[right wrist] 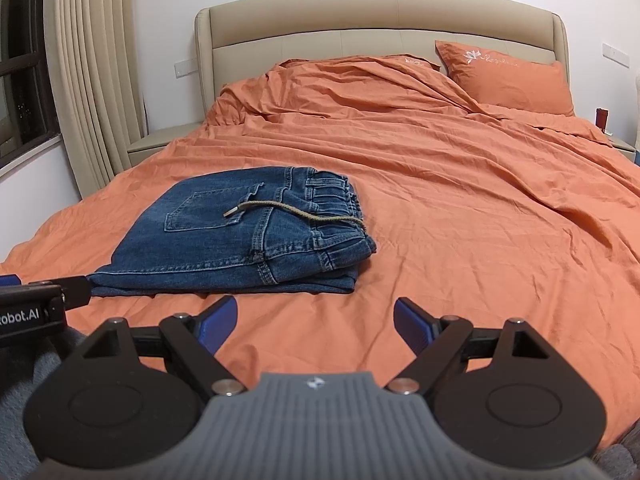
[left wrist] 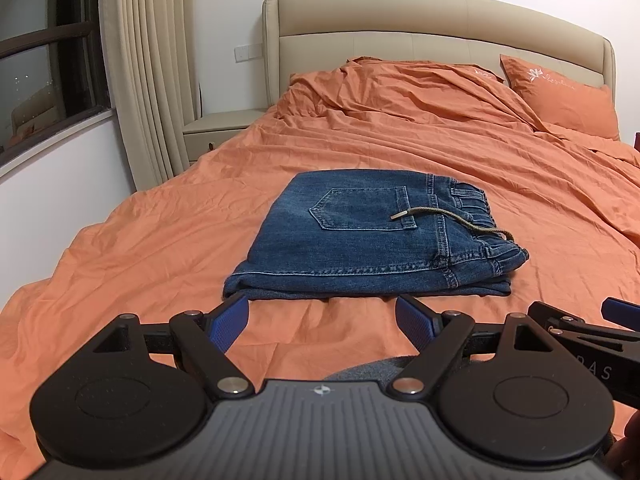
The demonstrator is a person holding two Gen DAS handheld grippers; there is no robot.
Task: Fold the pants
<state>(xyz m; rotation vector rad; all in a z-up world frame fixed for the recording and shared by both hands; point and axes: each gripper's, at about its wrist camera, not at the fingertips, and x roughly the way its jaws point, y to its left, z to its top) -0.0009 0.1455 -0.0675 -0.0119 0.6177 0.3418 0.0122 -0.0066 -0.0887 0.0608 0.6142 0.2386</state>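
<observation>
Fingers (left wrist: 234,322) on the left gripper (left wrist: 322,320) are spread wide and empty, tips just short of the near edge of the pants (left wrist: 372,236); right gripper (right wrist: 316,322) likewise wide apart, holding nothing, over bare sheet near the pants' right corner. Pants are blue denim, already folded into a compact stack of layers, back pocket (left wrist: 362,210) up, elastic waistband (left wrist: 472,208) bunched on the right side, lying flat on the orange sheet of the bed (left wrist: 160,248) toward its foot end. Drawstring (left wrist: 448,216) trails loose across the pocket, metal tip resting on the denim. Judgement: fold looks essentially done; what's left is a tidy or one more halving. If halving, pinch the full stack at both near corners so no lower layer slips, lift low, carry over evenly, and tuck the drawstring inside first so it doesn't snag. Lower layers peek out along the near edge, so square them before releasing. Further out: rumpled duvet and pillow (left wrist: 560,96) at the beige headboard (left wrist: 400,16), nightstand (left wrist: 220,128) and curtain (left wrist: 148,72) on the left.
</observation>
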